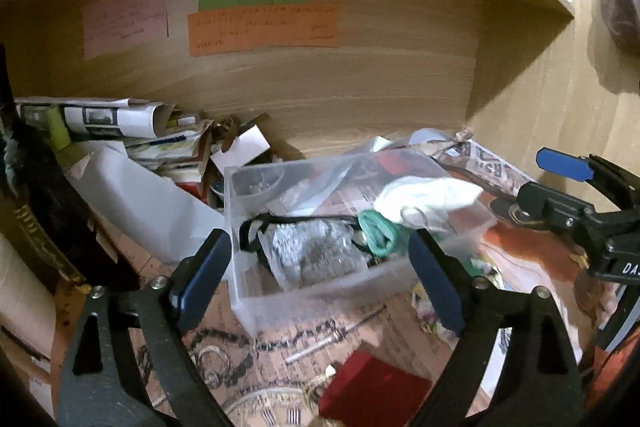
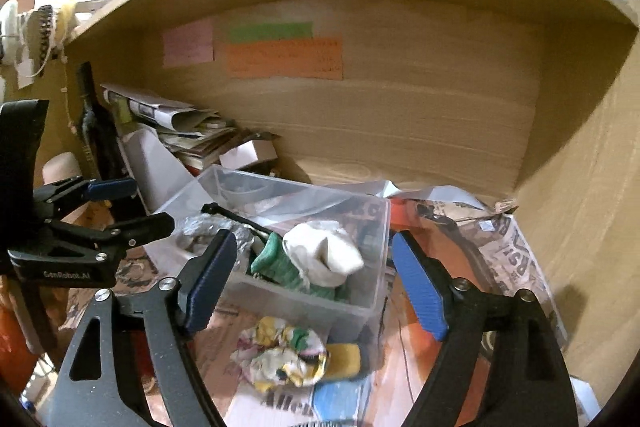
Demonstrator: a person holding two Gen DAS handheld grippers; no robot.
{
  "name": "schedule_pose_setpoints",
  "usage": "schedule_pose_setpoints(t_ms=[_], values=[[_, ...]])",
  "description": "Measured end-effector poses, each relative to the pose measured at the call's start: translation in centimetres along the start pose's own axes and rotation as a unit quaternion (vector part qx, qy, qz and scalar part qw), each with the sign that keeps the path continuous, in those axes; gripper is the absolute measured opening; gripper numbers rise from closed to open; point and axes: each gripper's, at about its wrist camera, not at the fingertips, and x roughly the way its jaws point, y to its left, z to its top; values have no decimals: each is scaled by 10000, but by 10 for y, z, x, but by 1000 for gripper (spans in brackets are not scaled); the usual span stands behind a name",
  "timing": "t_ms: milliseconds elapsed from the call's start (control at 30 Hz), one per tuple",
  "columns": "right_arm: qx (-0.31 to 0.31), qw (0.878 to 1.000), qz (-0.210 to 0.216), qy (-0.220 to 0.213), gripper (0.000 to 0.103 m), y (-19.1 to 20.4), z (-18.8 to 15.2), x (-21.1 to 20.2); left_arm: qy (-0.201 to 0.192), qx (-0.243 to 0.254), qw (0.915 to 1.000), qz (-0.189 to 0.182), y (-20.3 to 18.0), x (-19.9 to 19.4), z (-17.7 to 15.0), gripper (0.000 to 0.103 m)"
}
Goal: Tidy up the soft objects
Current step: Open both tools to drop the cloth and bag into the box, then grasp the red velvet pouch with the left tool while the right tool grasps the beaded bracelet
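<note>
Both claws, left and right, hover spread before the clear bin.

A white sock lies on a green sock inside the clear bin.

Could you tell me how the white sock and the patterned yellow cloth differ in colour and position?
The white sock is plain and lies inside the clear bin; the patterned yellow cloth is multicoloured and lies outside, on the newspaper in front of it. Both are crumpled, and neither is gripped.
</note>
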Motion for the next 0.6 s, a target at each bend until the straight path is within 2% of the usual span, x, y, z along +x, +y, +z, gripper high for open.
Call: schedule_pose_setpoints(t_ms=[200,600], values=[[98,9999,-39,132,79,-1,-21,-12,204,-45,9997,-146,-3,-15,-19,98],[337,9967,21,738,79,-3,-75,-20,836,-134,9959,-307,-10,-12,-65,99]])
